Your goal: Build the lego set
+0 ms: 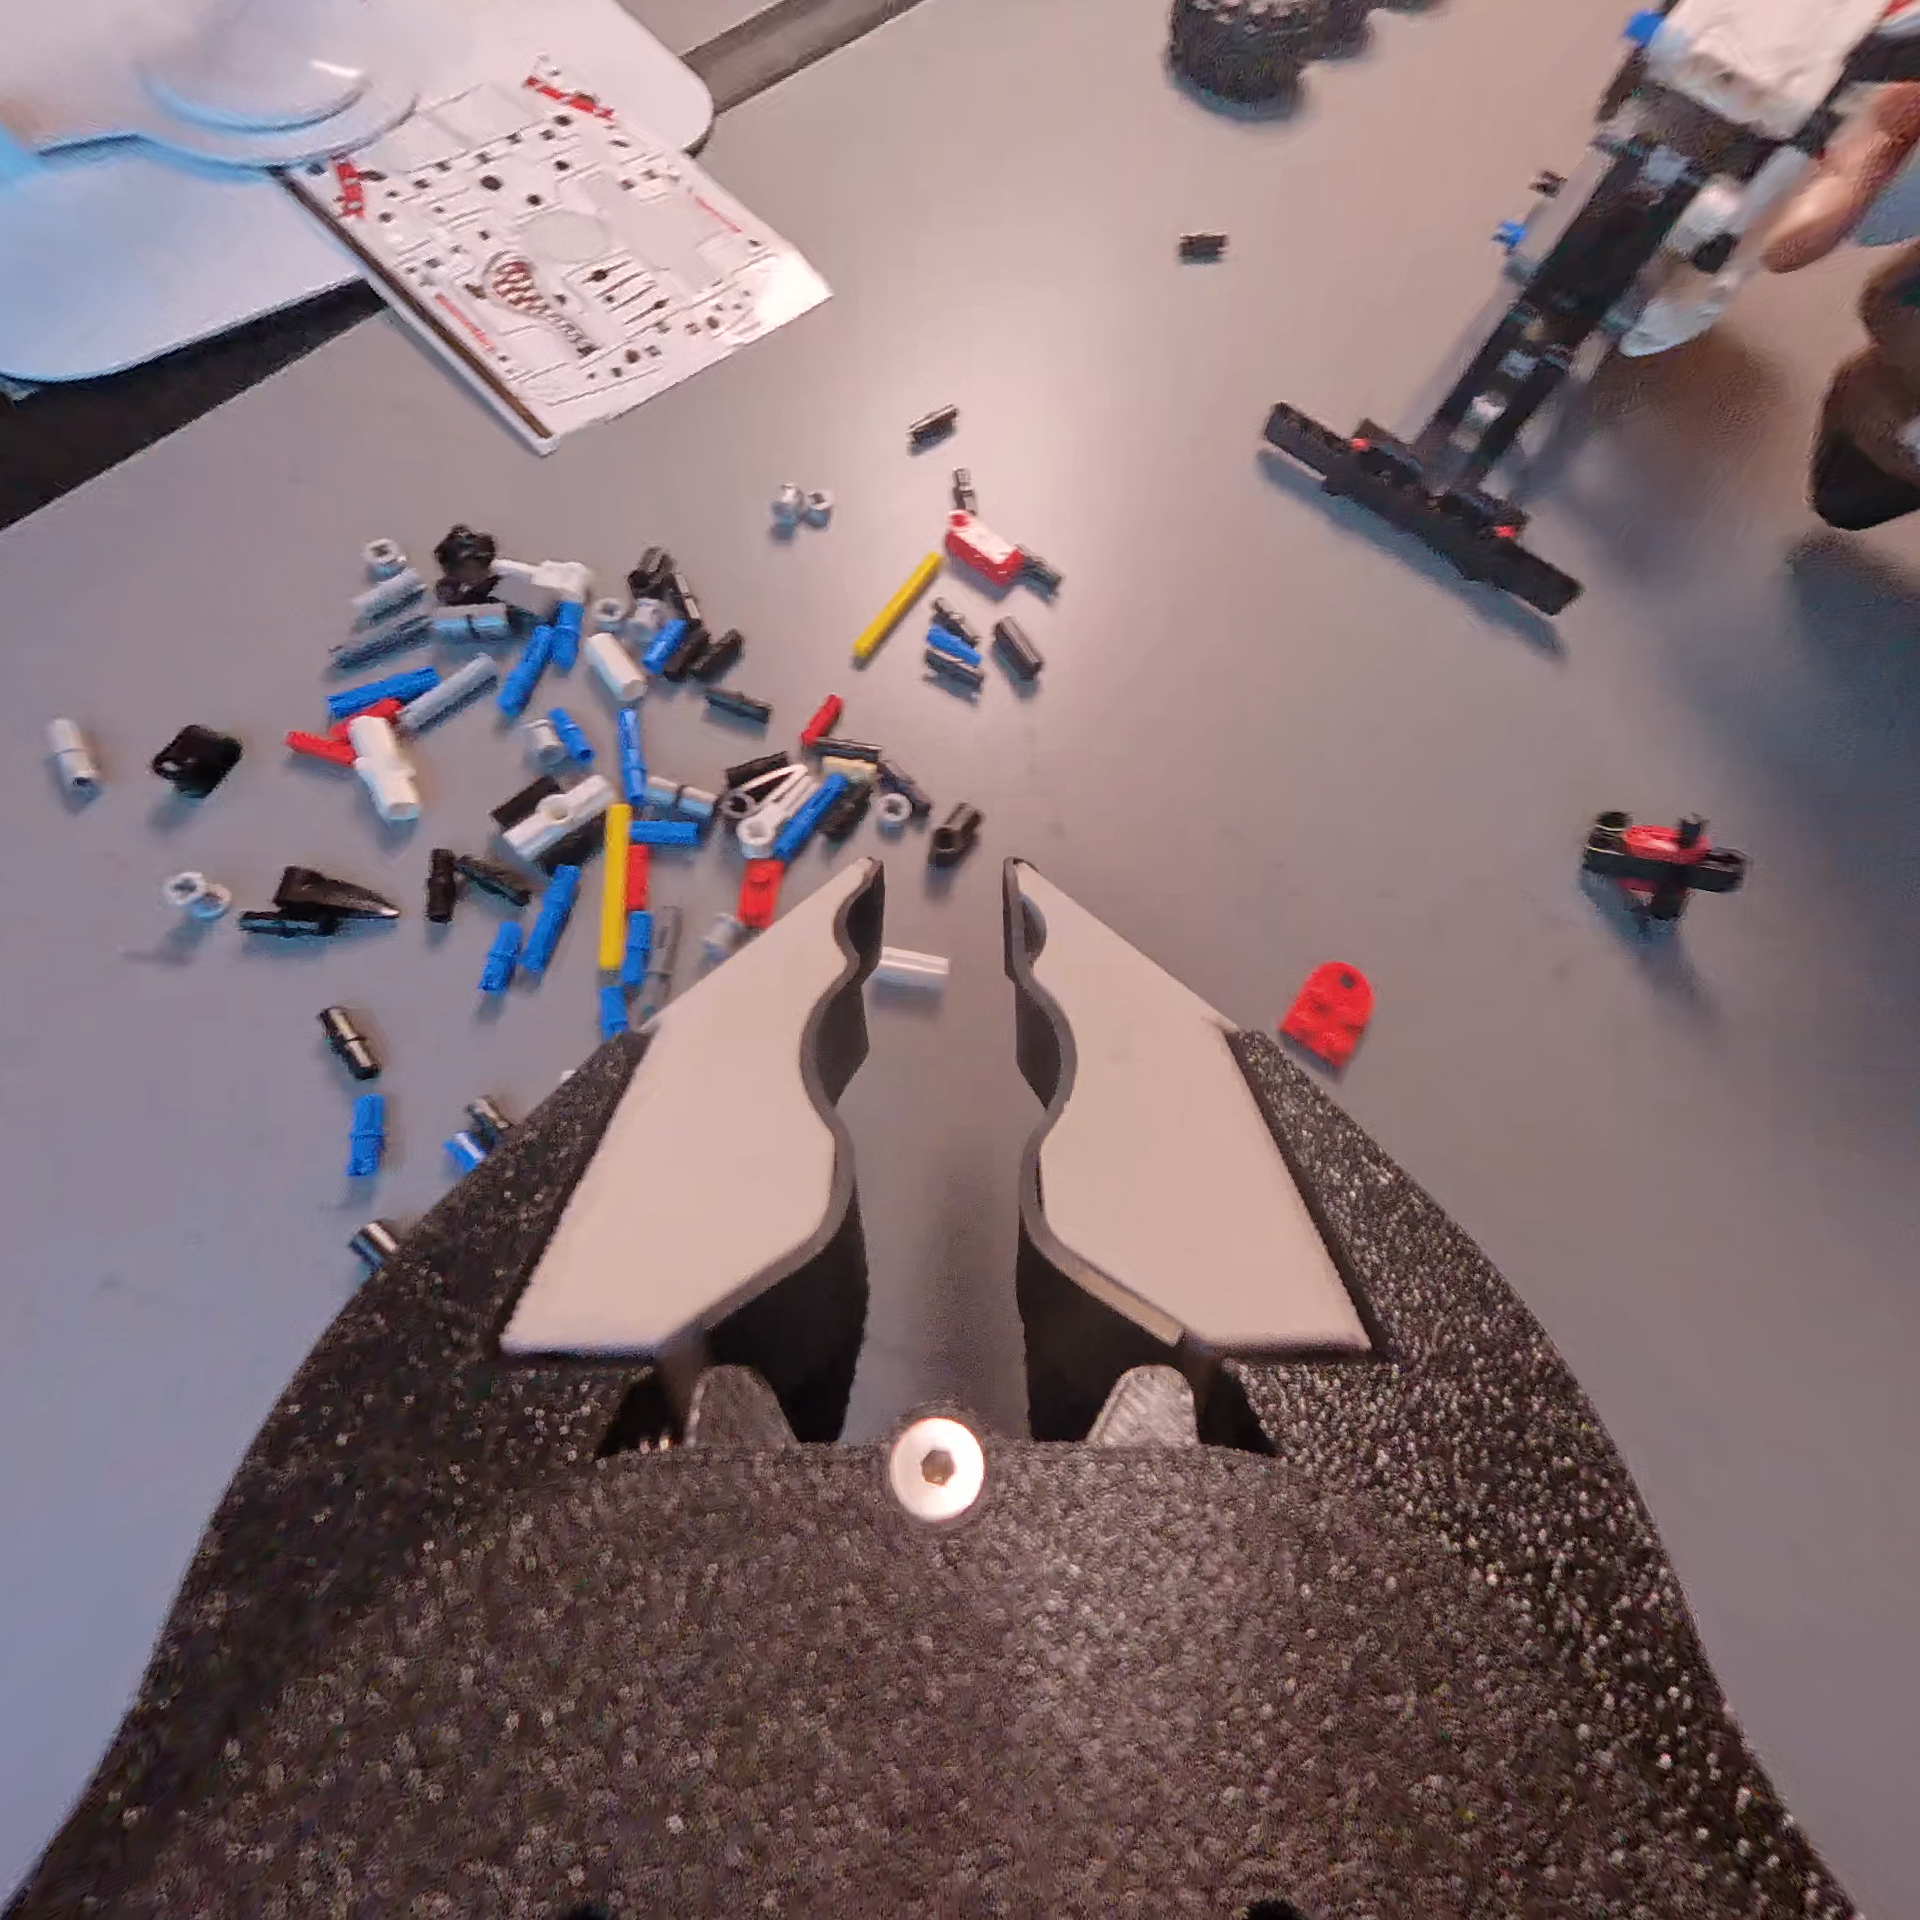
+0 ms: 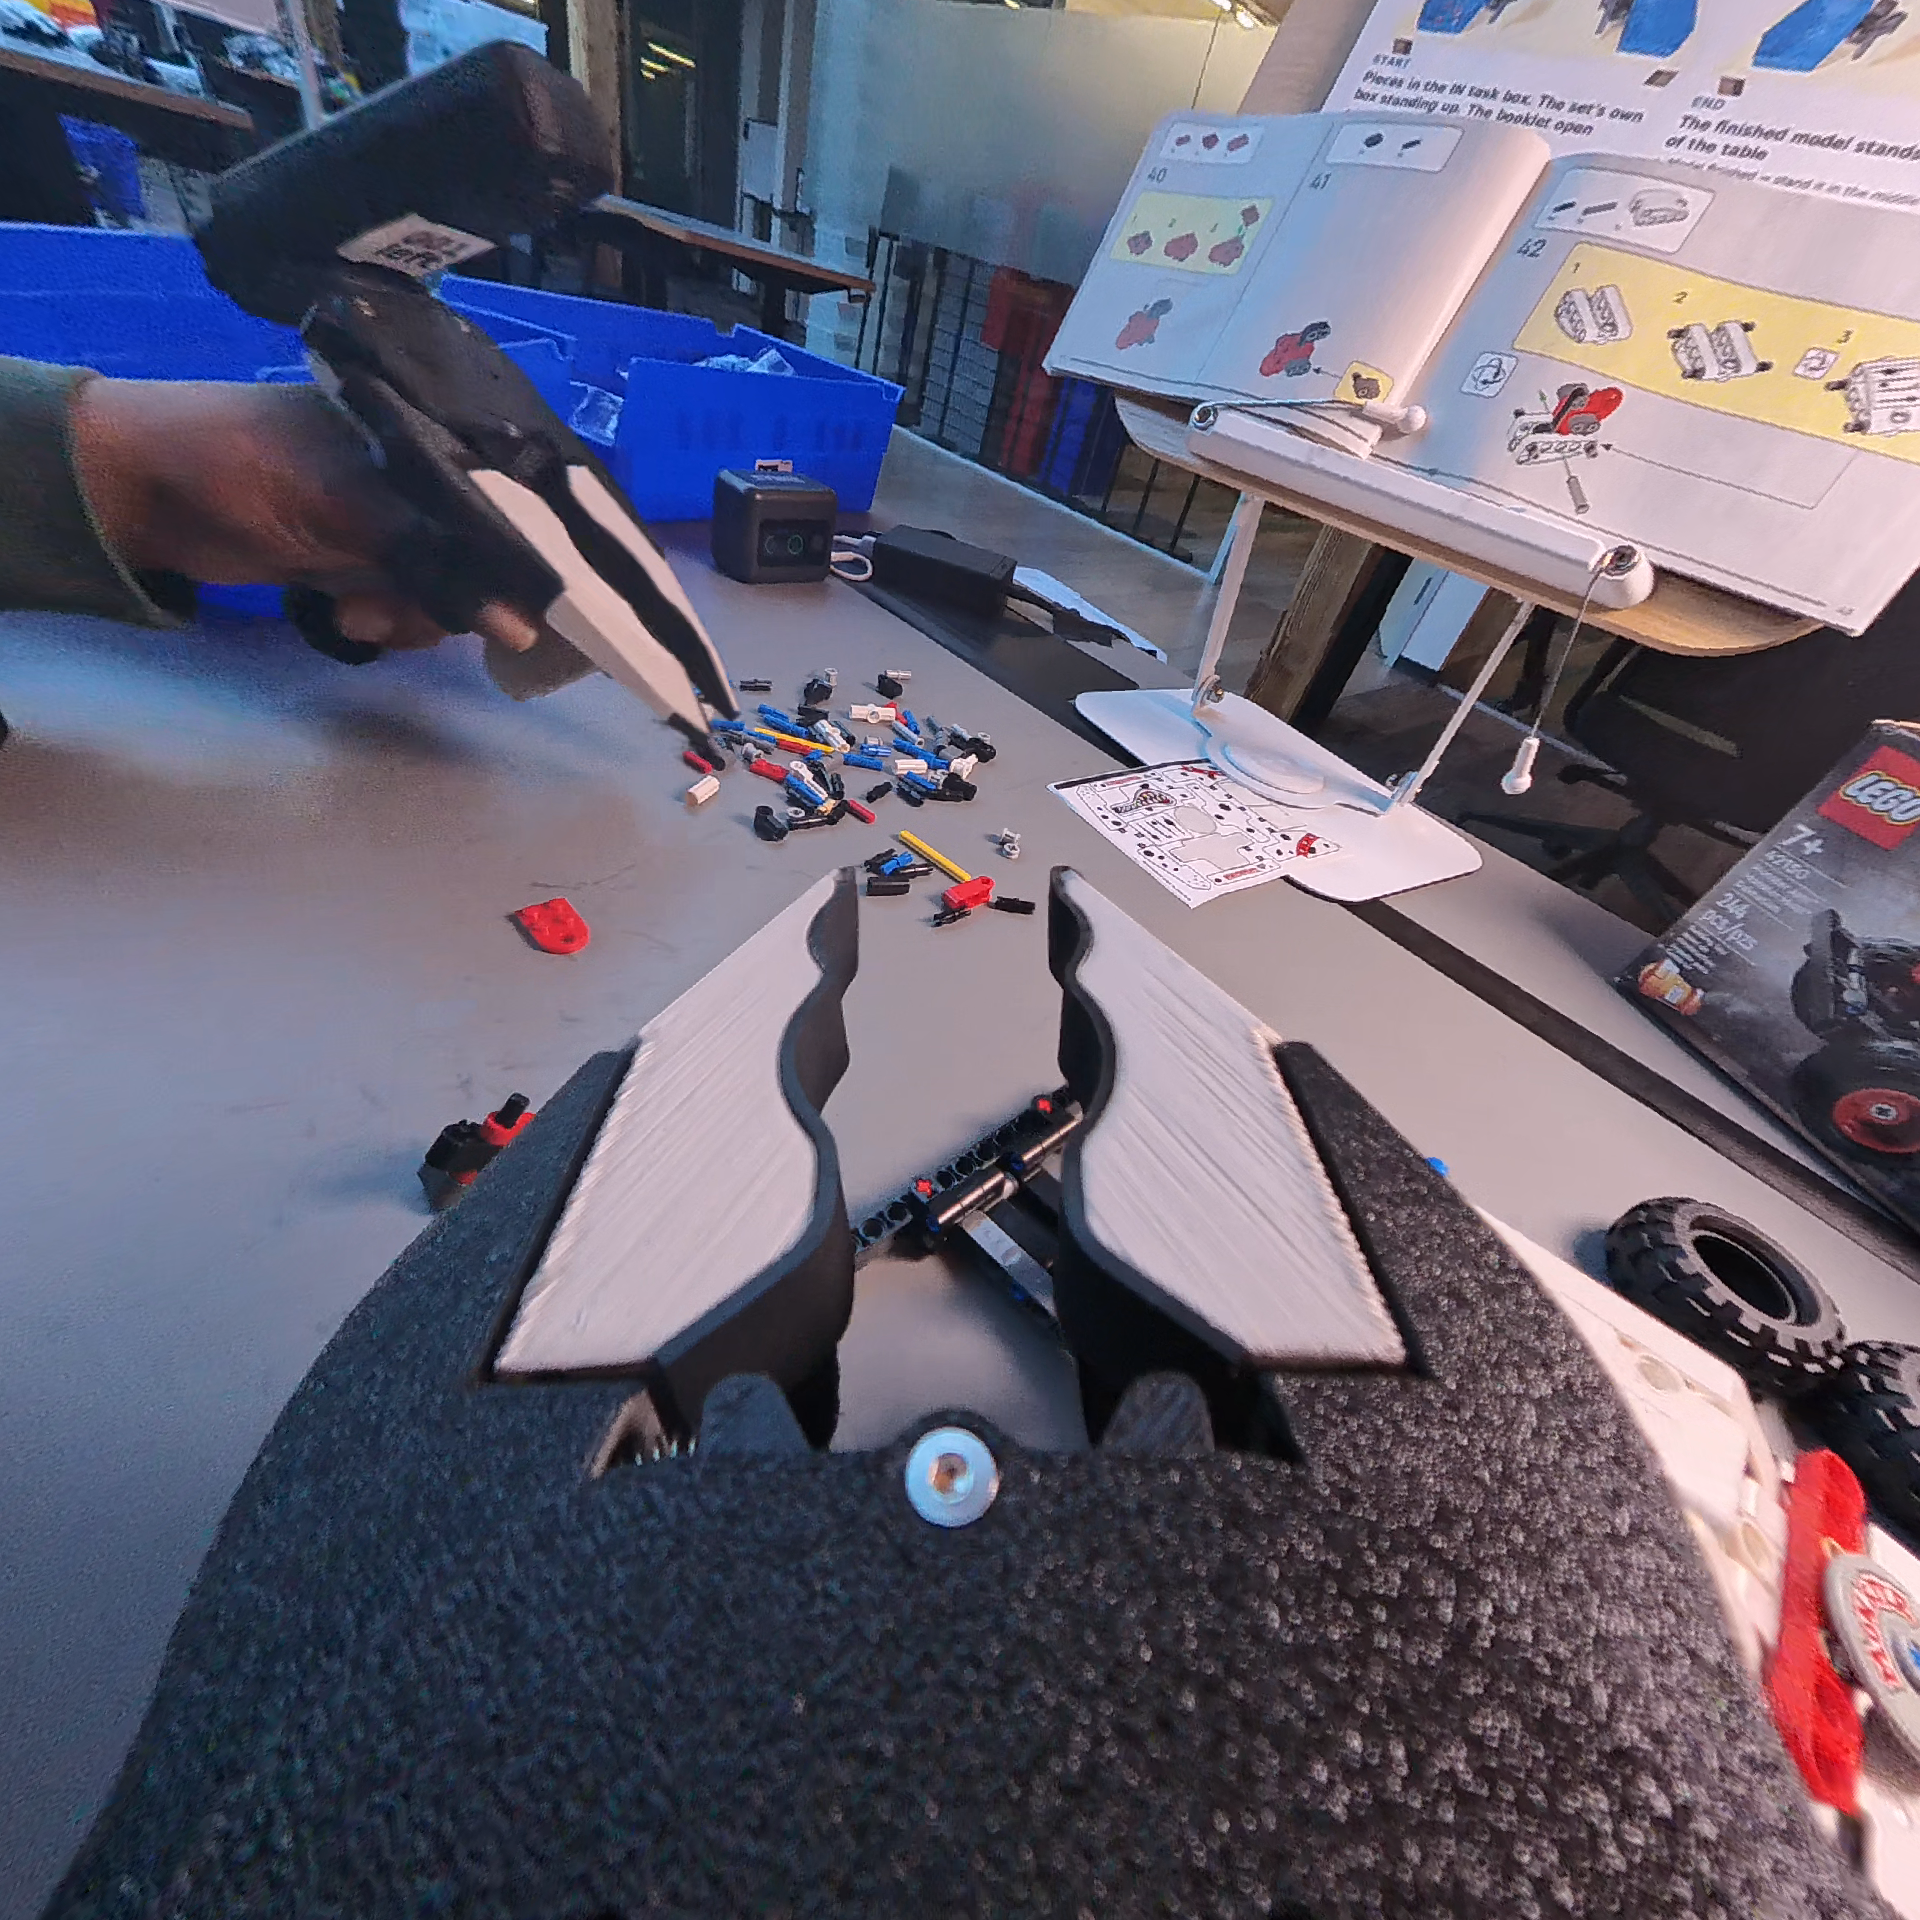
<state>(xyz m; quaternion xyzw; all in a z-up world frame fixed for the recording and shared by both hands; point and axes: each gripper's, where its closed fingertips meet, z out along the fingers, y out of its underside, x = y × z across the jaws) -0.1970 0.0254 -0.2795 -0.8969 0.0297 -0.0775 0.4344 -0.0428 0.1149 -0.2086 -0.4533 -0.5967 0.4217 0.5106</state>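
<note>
Here the left gripper point(image 1: 943, 883) hovers, jaws apart and empty, beside the loose pieces point(image 1: 623, 748); right gripper point(image 2: 954, 894) likewise.

Print shows on several things, none quoted here. Set box point(image 2: 1808, 997) at right: brand logo, age mark, nos. Open instruction booklet point(image 2: 1455, 312) on its stand: step nos. beside diagrams. Printed sheet point(image 2: 1662, 94) behind it: lines of text. Sticker sheet point(image 2: 1195, 831) on the surface: small printed decals. Left tongs point(image 2: 717, 727): white label on the body. Model point(image 2: 1621, 1382): round lettered sticker.
</note>
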